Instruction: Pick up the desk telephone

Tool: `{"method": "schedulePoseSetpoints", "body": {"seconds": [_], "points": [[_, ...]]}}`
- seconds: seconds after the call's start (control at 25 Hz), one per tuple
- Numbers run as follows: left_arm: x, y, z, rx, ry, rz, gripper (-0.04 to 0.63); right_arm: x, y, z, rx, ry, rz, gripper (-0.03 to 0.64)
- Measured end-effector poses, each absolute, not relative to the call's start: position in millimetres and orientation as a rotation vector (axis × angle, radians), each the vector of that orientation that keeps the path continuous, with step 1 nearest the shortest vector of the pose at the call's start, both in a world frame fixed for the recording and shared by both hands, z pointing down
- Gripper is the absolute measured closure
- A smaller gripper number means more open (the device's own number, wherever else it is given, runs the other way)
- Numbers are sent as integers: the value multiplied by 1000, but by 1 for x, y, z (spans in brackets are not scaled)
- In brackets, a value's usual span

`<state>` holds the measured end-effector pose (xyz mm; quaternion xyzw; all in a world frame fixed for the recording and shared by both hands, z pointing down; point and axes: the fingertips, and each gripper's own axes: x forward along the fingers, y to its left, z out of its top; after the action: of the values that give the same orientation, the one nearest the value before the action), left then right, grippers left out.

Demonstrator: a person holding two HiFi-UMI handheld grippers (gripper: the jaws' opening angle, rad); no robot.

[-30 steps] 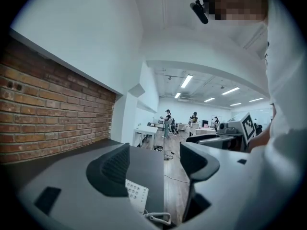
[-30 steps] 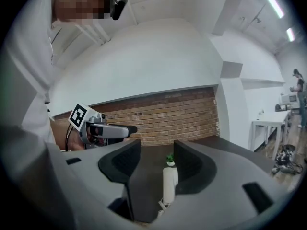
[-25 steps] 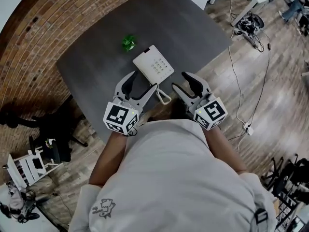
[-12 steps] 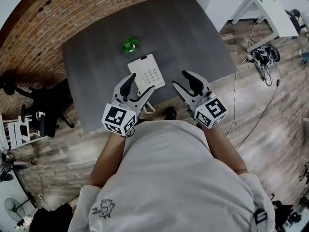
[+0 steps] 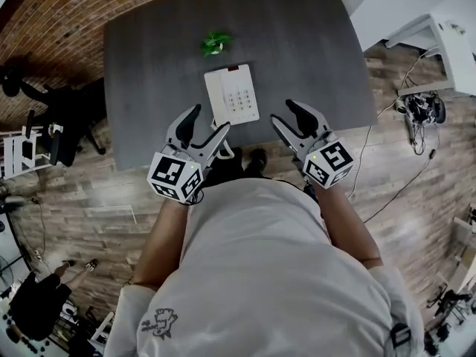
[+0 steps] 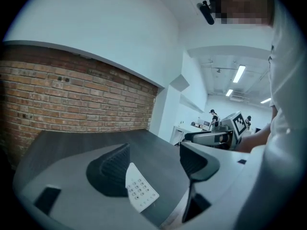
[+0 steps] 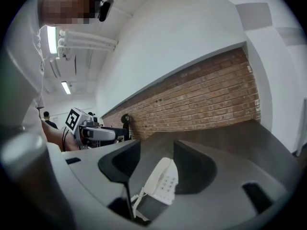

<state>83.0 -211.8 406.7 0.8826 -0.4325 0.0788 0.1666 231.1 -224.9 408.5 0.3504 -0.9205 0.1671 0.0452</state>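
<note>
The white desk telephone lies flat on the dark grey table, handset on its left side, keypad on the right. Its coiled cord hangs over the near table edge. My left gripper hovers open at the phone's near left corner, apart from it. My right gripper stands open to the right of the phone, over the table's front edge. In the left gripper view the phone shows low between the empty jaws. The right gripper view shows the phone and cord ahead, between open jaws.
A small green plant stands just beyond the phone. A black office chair is left of the table, a white desk and floor cables to the right. A brick wall backs the table.
Both grippers have swung round and sunk a little toward the table's front edge, the right one more. Their jaws stay as wide as before. The phone has not moved on the table.
</note>
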Motion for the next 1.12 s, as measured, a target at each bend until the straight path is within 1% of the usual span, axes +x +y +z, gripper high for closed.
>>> {"method": "schedulePoseSetpoints", "body": {"seconds": [0.24, 0.52, 0.88, 1.04, 1.12], "points": [[72, -222, 443, 2448, -1245, 268, 255, 215, -242, 436, 958, -2779, 523, 428], [64, -238, 495, 2351, -1190, 321, 255, 200, -258, 512, 780, -2655, 676, 430], [60, -261, 547, 2266, -1103, 404, 255, 192, -278, 590, 695, -2504, 799, 431], [53, -266, 585, 2179, -1080, 497, 255, 189, -288, 613, 693, -2468, 828, 439], [49, -270, 602, 2131, -1076, 499, 255, 185, -292, 621, 672, -2458, 852, 439]]}}
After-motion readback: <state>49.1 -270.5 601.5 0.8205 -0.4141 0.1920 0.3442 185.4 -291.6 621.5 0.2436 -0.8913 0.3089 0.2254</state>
